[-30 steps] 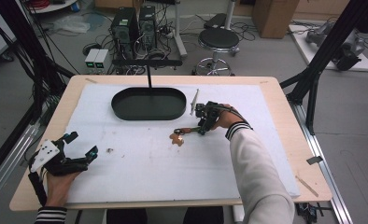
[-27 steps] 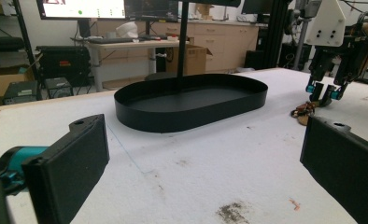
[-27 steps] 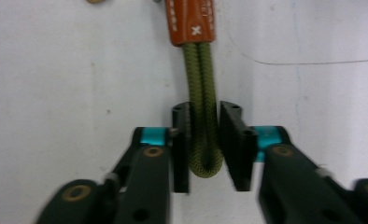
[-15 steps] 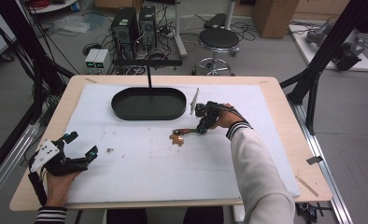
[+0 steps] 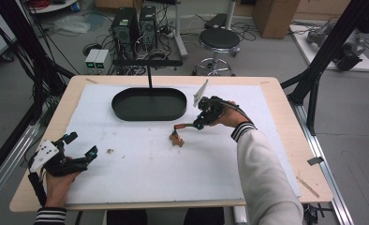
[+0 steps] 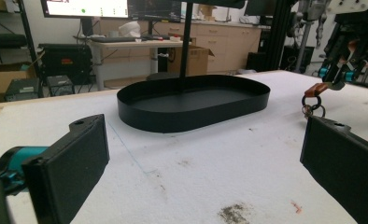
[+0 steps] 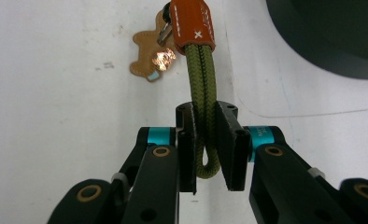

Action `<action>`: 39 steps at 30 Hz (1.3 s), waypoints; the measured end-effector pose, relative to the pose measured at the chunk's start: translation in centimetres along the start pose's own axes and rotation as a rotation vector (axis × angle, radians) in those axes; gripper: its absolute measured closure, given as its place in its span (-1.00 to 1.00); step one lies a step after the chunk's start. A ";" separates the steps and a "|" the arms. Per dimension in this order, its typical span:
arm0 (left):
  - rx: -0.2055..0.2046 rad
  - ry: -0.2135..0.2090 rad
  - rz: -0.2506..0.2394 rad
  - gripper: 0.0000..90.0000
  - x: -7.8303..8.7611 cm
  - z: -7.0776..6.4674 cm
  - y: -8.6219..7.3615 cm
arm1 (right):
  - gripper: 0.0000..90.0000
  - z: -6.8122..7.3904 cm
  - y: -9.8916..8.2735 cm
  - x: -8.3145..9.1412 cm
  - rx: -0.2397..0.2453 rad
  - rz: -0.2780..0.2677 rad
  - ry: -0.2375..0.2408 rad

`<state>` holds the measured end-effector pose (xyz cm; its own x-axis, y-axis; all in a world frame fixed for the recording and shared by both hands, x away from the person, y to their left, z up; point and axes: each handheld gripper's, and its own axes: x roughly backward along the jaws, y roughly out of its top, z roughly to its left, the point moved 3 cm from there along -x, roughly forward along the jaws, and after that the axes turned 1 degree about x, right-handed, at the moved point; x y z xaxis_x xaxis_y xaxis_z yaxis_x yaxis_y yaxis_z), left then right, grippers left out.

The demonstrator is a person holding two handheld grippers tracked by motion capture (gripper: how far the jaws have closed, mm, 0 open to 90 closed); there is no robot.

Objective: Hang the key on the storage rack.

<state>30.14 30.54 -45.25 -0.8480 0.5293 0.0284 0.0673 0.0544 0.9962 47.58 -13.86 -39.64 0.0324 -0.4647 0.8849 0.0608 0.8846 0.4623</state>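
Change: your right gripper (image 7: 204,140) has barely moved; the olive cord loop keychain (image 7: 201,88) stays pinched, its tan charm (image 5: 176,139) on the white mat (image 5: 173,178) beside the black oval tray (image 5: 149,104).
Left gripper (image 5: 82,157): still parked, jaws spread.
Meaning: lift probably just starting.

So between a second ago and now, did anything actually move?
Barely. The right gripper stays shut on the olive cord loop of the keychain, its bear charm at about the same spot on the white mat. The left gripper stays open near the table's left edge; the black tray has not moved.
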 end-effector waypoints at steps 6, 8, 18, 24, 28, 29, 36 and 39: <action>0.001 -0.034 0.058 -0.96 -0.4 0.0 0.3 | 0.77 0.8 0.4 1.2 0.022 -0.076 -0.009; 0.011 -0.068 0.063 -0.96 -0.6 -0.2 0.7 | 0.77 1.2 0.7 1.5 0.027 -0.107 -0.007; -0.020 -0.193 0.123 -0.96 -2.7 -1.5 4.0 | 0.77 2.9 2.2 3.5 0.082 -0.243 -0.032; -0.046 -0.273 0.155 -0.96 -4.3 -2.0 6.3 | 0.77 3.8 2.9 4.6 0.104 -0.302 -0.054; -0.071 -0.331 0.184 -0.96 -5.6 -2.3 7.9 | 0.77 4.5 3.2 5.1 0.121 -0.329 -0.063; -0.077 -0.350 0.192 -0.96 -6.0 -2.4 8.3 | 0.77 4.7 3.3 5.3 0.125 -0.334 -0.065; -0.115 -0.467 0.238 -0.96 -8.5 -4.1 10.5 | 0.77 6.0 3.5 5.5 0.144 -0.384 -0.070; -0.132 -0.506 0.260 -0.96 -9.5 -4.7 11.3 | 0.77 6.3 3.6 5.4 0.150 -0.390 -0.071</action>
<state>36.43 22.14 -33.90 -0.4533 0.8515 0.2634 0.1467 -0.2202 0.9644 41.67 -12.92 -32.85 -0.0333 -0.7664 0.6415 -0.0909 0.6415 0.7617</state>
